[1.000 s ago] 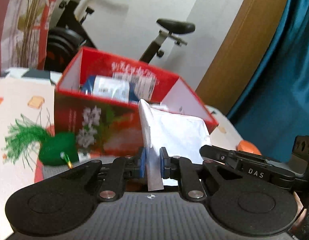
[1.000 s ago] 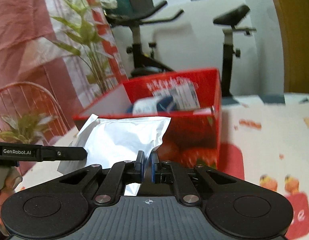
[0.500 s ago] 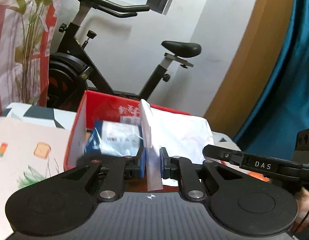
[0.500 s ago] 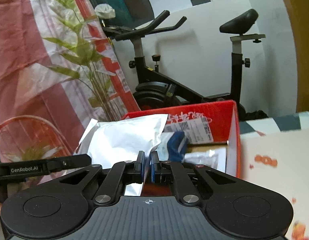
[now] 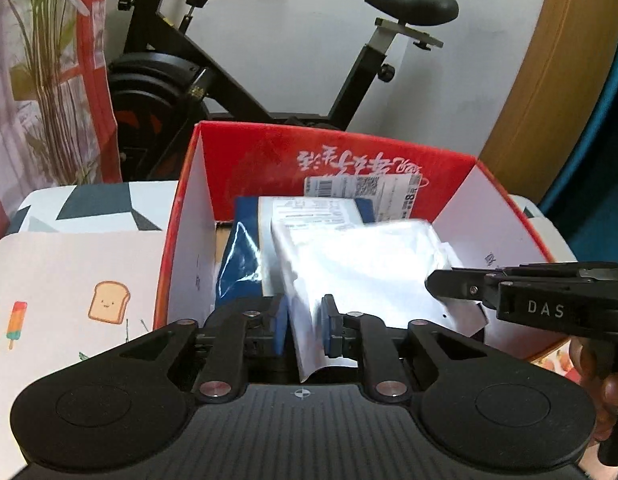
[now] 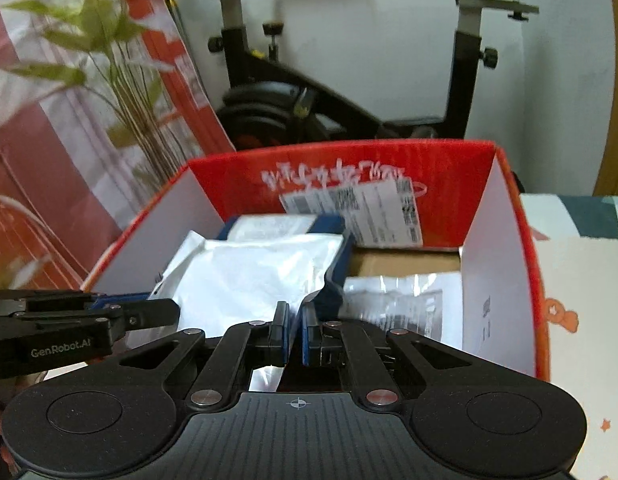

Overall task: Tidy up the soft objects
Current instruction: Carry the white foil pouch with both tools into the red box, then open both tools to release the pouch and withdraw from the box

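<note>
Reading "DAS" on right tongs (image 5: 437,286), "GenRobot.AI" on left tongs (image 6: 171,316)

**Count of things in view**

One red box (image 5: 269,152), centre of both frames. Inside it: one white pouch (image 5: 361,264) across the middle, one blue packet (image 5: 239,268) at left, one clear packet (image 6: 405,304) at lower right of the right view, and one label (image 6: 361,208) on the back wall, though more may lie hidden underneath. Two grippers: left (image 5: 305,326), right (image 6: 295,334). One exercise bike (image 5: 229,80) at top. One plant (image 6: 121,76), upper left.
</note>
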{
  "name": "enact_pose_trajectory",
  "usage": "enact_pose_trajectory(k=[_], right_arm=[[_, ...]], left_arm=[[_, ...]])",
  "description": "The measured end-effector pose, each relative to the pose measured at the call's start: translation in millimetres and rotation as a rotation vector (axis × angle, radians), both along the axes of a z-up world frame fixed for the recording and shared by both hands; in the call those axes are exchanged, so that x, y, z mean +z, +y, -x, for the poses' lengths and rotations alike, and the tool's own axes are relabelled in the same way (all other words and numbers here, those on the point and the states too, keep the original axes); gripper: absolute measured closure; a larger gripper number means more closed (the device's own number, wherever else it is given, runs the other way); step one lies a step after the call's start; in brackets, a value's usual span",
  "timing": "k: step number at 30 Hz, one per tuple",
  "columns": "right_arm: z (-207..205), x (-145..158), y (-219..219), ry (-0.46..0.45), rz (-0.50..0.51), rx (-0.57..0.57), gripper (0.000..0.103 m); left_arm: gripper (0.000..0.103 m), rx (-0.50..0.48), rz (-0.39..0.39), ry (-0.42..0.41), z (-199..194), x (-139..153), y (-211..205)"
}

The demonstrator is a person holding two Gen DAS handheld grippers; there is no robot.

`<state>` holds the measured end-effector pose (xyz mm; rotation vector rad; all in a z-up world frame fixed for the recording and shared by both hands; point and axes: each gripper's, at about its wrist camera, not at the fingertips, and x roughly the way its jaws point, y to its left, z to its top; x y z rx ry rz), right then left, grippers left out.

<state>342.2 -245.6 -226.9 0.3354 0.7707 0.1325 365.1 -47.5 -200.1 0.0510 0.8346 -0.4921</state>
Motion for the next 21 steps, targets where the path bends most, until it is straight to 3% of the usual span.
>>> enact_pose_trajectory(k=[5, 21], right_arm=[[-3, -7, 3, 0.037, 0.005, -0.010, 0.099], [-18, -20, 29, 0.138, -0.015, 0.028, 0.098]], left_arm=[[0.078, 0.013, 0.024, -0.009, 0, 5, 6], [0.078, 0.028, 0.009, -0.068, 2, 11, 5]])
